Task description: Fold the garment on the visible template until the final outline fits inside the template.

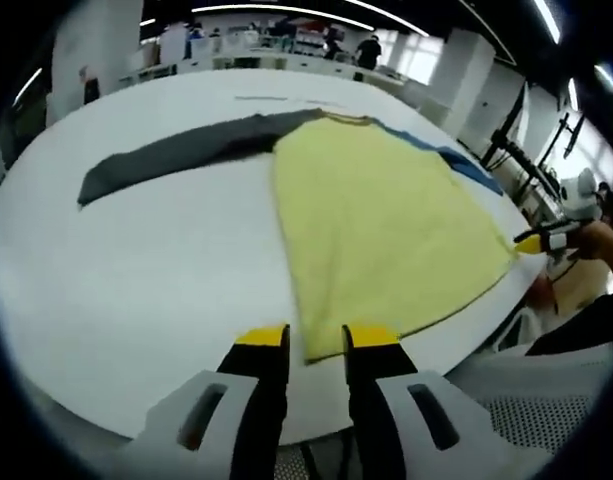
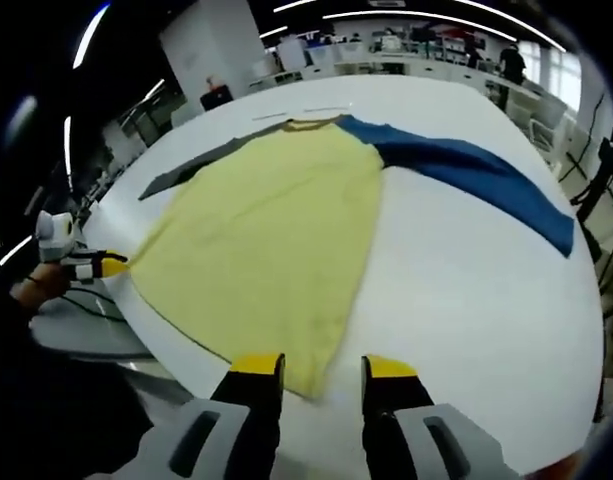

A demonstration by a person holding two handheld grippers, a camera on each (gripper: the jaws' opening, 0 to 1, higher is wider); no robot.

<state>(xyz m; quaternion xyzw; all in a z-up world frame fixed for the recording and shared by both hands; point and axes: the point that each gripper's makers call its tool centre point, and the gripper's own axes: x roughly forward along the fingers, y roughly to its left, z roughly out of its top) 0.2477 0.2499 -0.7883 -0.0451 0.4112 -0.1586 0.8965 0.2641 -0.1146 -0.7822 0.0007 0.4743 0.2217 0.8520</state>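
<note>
A yellow shirt (image 1: 386, 220) lies flat on the white table (image 1: 136, 290), collar at the far end. Its grey sleeve (image 1: 176, 155) stretches out to one side and its blue sleeve (image 2: 476, 175) to the other. In the left gripper view, my left gripper (image 1: 316, 340) stands open at the near hem corner, jaws either side of the cloth's tip. In the right gripper view, my right gripper (image 2: 323, 368) is open at the opposite hem corner of the shirt (image 2: 266, 230). Each gripper also shows in the other's view: the right gripper (image 1: 531, 240) and the left gripper (image 2: 111, 265).
Thin dark marks (image 2: 296, 112) lie on the table (image 2: 466, 320) beyond the collar. The table's rounded edge runs just under both grippers. A grey mesh chair (image 1: 526, 420) stands below the edge. Desks, pillars and people fill the far room.
</note>
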